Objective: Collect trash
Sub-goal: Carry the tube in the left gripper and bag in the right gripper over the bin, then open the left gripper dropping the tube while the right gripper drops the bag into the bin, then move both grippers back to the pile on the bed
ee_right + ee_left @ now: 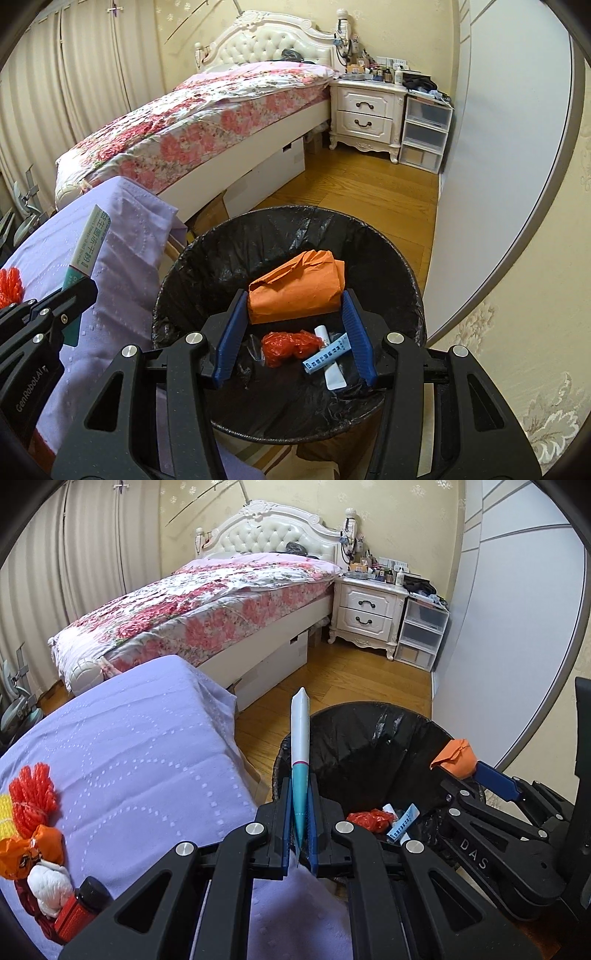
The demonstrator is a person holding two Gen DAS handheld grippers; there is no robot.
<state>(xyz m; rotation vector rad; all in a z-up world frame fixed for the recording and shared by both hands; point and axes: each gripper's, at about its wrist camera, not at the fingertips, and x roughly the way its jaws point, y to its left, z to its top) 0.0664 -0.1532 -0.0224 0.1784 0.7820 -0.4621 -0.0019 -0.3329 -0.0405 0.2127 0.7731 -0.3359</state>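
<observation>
My left gripper [300,794] is shut on a flat teal and white packet [301,746], held edge-on at the left rim of the black-lined trash bin [369,716]; the packet also shows in the right wrist view [88,240]. My right gripper [295,295] is over the bin [258,229] and holds a crumpled orange paper wad [295,291] between its blue pads [231,336]. In the bin lie a red plastic wad [288,347], a blue-white sachet [325,358] and a white tube [330,365]. The right gripper [469,768] with the orange wad [456,757] shows in the left view.
A lilac-covered table [129,746] stands left of the bin, with red netting [33,794], an orange wrapper [33,849], a white wad [50,886] and a red bottle [79,908]. Behind are a floral bed [207,605], a nightstand [369,609] and plastic drawers [421,631].
</observation>
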